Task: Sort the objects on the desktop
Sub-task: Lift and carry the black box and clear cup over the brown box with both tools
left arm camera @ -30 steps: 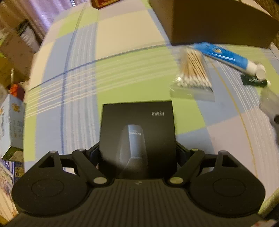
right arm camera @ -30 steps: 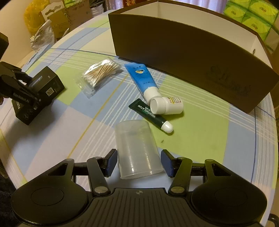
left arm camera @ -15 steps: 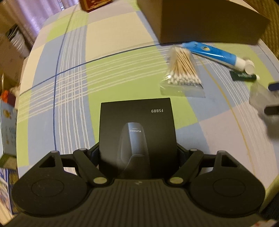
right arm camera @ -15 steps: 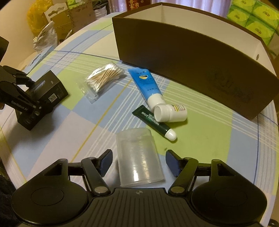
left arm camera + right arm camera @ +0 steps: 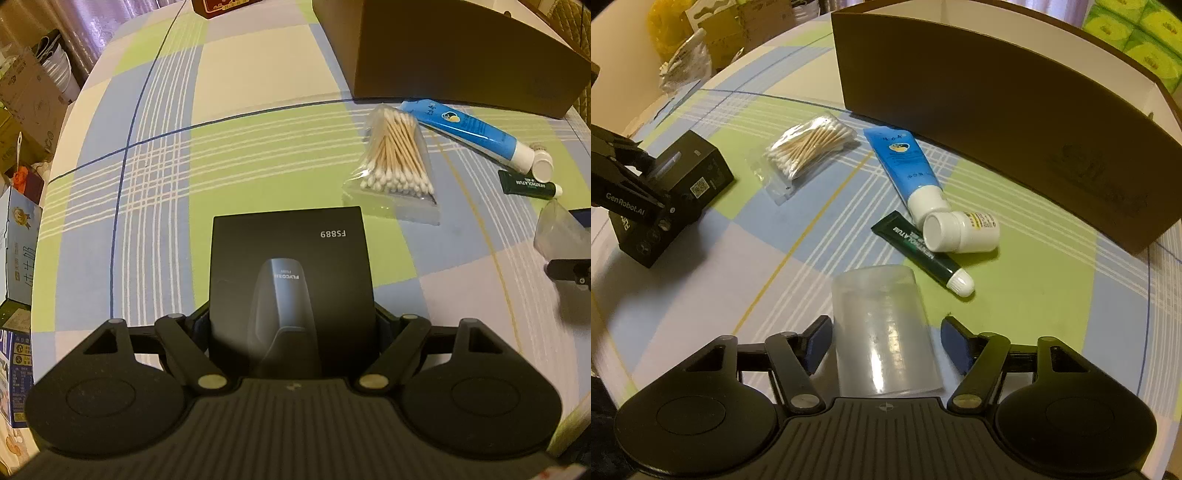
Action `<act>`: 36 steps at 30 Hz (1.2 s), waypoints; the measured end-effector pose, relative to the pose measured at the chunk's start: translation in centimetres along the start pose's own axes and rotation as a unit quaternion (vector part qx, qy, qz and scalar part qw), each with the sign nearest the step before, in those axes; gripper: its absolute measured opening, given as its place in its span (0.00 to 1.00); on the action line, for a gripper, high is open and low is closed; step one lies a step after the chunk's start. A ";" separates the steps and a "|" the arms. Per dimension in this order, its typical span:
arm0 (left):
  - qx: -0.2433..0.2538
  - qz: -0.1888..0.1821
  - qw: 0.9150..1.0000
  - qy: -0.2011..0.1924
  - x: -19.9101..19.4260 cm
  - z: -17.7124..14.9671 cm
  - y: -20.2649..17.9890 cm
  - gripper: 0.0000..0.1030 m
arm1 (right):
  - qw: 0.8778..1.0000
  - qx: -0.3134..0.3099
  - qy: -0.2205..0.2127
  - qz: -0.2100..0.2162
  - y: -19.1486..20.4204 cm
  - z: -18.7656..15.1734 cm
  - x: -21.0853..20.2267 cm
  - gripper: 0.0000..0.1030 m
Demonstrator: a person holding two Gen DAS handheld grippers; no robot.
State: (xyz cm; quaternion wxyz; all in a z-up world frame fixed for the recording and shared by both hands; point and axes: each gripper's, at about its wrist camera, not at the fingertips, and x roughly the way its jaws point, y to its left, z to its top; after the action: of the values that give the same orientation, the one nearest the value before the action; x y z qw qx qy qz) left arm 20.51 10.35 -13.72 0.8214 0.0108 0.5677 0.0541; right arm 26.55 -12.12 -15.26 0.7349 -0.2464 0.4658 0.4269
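Gripping one black box (image 5: 288,273), left hand-held gripper (image 5: 291,325); right hand-held gripper (image 5: 882,343) unclenched around one clear cup (image 5: 882,332).

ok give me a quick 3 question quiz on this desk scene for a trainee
1. True or false: the left gripper is clamped on the black box.
2. Multiple choice: the clear plastic cup between the right gripper's fingers is
A. gripped tight
B. lying on its side, with gaps to both pads
C. inside the brown box
3. Fill in: the white bottle lies across the dark green ____.

Key
1. True; both pads press against its sides.
2. B
3. tube; the blue tube lies just behind, its cap at the bottle.
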 end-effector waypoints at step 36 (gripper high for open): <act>0.015 -0.057 0.989 -0.133 -8.1 7.3 -3.0 0.74 | 0.990 0.120 -0.076 -0.008 -6.0 4.0 -7.2 0.49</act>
State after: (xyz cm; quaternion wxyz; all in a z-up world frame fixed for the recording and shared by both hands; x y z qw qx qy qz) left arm 24.74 6.83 -3.78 0.8910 -0.0020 0.4540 -0.0039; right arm 32.13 -15.02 -7.27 0.7959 -0.1266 0.4544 0.3796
